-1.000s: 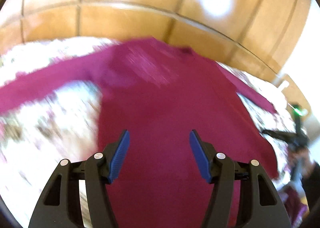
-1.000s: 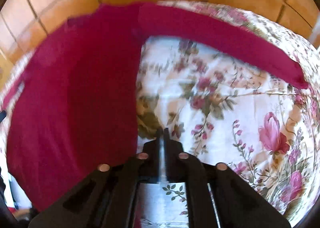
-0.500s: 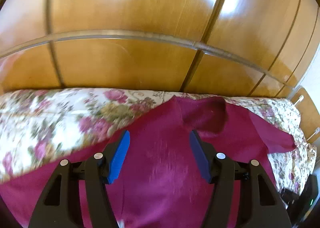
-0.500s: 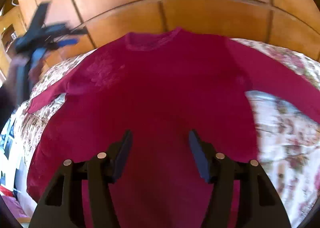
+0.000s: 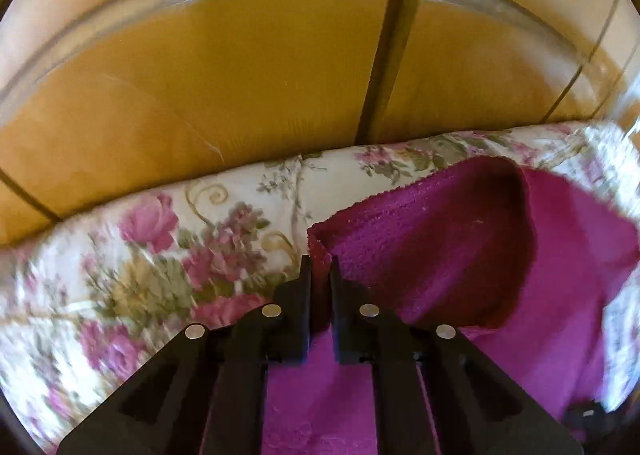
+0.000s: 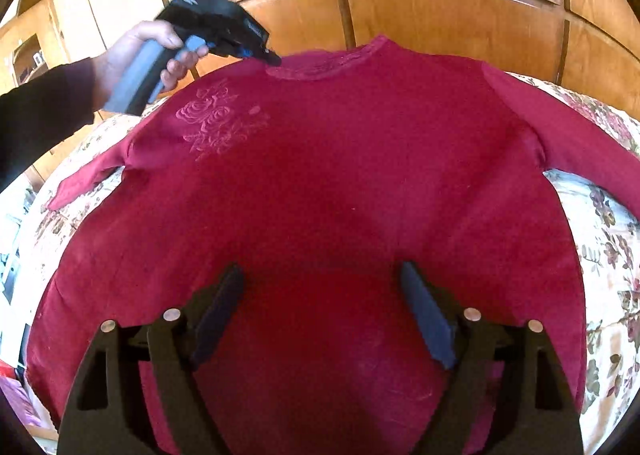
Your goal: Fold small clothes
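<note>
Fabric at the neckline was the thing in hand: the left gripper (image 5: pixel 320 265) had its jaws clenched on the collar edge of the magenta sweater (image 6: pixel 320 195), at the left side of the neck opening, close to the far edge of the floral bedspread (image 5: pixel 152 255) where it met the wooden panelling (image 5: pixel 240 87). The sweater lay face up and spread nearly flat on the bedspread, sleeves out to either side, rose embroidery (image 6: pixel 216 123) on the chest. The right gripper (image 6: pixel 320 307) hovered over the lower body of the garment, its jaws opening with nothing pinched between them. Judging from this, the step was to take hold for a first fold. To do it well, the pinch at the collar would need to catch both layers, not just the ribbing, and the right gripper would do best to take the hem on the matching side, so the fold line ran straight. Lifting only slightly should keep the cloth from dragging and bunching.
</note>
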The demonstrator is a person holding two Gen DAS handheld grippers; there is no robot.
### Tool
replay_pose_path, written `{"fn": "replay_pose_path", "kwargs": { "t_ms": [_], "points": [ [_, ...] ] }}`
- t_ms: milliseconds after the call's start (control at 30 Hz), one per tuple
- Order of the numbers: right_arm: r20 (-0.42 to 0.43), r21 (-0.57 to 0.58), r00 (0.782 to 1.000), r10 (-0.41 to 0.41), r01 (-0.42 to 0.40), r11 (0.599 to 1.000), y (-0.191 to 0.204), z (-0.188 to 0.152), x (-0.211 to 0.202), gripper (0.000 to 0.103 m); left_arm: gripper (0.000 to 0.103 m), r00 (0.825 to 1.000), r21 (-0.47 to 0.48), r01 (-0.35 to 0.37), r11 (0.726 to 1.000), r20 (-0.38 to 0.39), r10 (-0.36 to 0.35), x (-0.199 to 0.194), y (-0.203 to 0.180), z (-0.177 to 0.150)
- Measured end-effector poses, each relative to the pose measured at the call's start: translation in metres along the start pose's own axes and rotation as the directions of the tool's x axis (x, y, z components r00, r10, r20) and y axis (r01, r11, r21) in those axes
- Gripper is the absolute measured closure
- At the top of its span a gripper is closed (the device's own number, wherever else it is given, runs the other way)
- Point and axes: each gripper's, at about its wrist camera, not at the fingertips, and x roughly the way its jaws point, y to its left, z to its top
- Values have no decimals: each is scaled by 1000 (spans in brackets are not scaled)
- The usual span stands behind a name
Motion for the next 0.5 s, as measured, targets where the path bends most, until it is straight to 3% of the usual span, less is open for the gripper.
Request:
{"fn": "replay_pose_path", "kwargs": {
  "t_ms": [133,267,333,367,433,500],
  "points": [
    [2,-6,1000,-14,14,1000,2,-2,2,21,96,984,-52,-96,994,145,103,-20,6,5],
    [-1,-27,999,-38,37,999,6,-3,3,19,92,962,7,-256,967,95,254,28,-11,-1],
    [-3,-30,999,-42,42,999,7,-4,3,19,90,957,-3,-281,960,76,281,47,-11,-8],
    [-3,-32,999,-44,44,999,8,-4,3,19,88,949,-24,-292,956,114,293,44,-13,-12],
    [-3,-34,999,-46,45,998,9,-5,3,18,80,960,-67,-249,966,113,255,34,-9,-14],
    [-5,-36,999,-45,45,998,9,-5,3,17,52,964,-138,-194,971,157,215,10,5,-18]
  ]
}}
